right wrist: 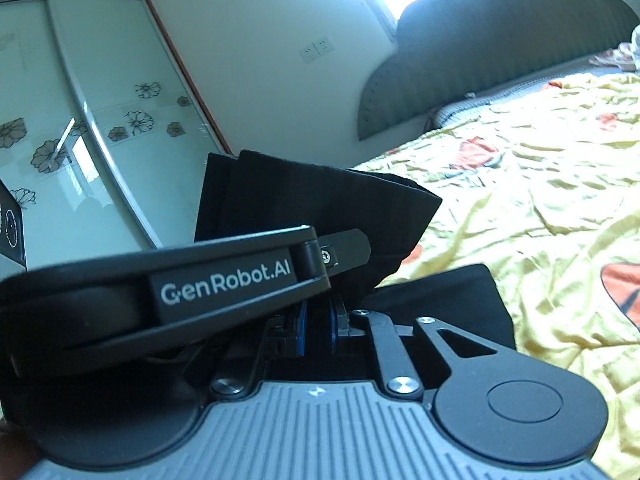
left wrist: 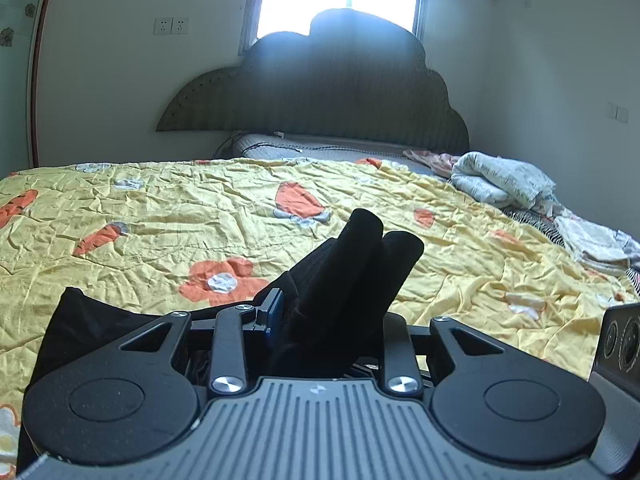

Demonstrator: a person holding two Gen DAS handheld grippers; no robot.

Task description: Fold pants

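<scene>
Both the left gripper [left wrist: 320, 320] and right gripper [right wrist: 318, 326] pinch the black pants [left wrist: 352, 280] mid-fold above the bedspread [left wrist: 160, 208]; next, lay them flat

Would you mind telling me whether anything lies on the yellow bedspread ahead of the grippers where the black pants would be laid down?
Nothing visible does. Both grippers, left gripper and right gripper, are already shut on the black pants. The yellow bedspread ahead lies bare; the folded bedding sits far off by the headboard.
</scene>
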